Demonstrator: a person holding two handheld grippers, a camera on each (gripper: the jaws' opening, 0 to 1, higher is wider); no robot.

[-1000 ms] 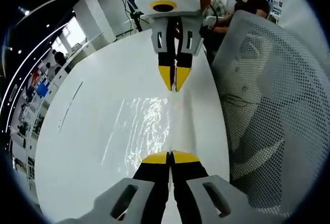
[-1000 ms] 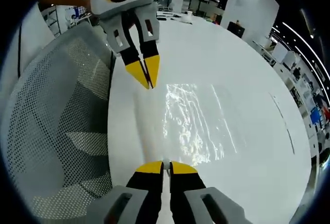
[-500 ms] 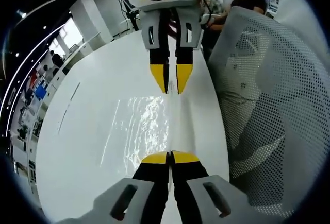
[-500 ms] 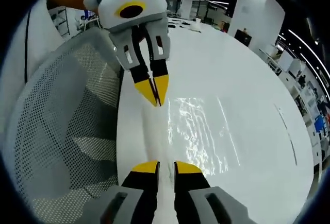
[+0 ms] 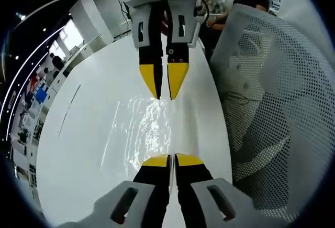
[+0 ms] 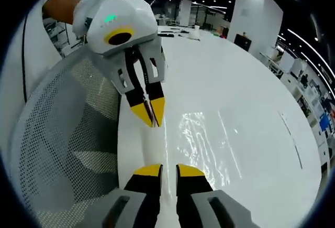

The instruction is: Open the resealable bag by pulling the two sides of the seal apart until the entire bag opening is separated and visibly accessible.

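Note:
A clear resealable bag (image 5: pixel 149 128) lies flat and crinkled on the white table (image 5: pixel 78 149), its seal edge running along the table's side by the chair. My left gripper (image 5: pixel 171 161) is shut on that edge at the near end. The right gripper (image 5: pixel 164 96) hangs over the far end of the edge with its yellow fingertips a little apart. In the right gripper view the bag (image 6: pixel 209 144) shines to the right. My right gripper (image 6: pixel 169 171) is open, a white strip showing between its jaws. The left gripper (image 6: pixel 151 122) is pinched shut on the edge ahead.
A white mesh chair back (image 5: pixel 272 107) stands close against the table's edge beside the bag, and it also appears as the mesh chair (image 6: pixel 57 144) on the left. The table top (image 6: pixel 251 81) stretches wide beyond the bag. Desks and people stand far off.
My right gripper has gone from shut to open, letting go of the bag's edge. The two grippers have come closer together. The left gripper stays shut.

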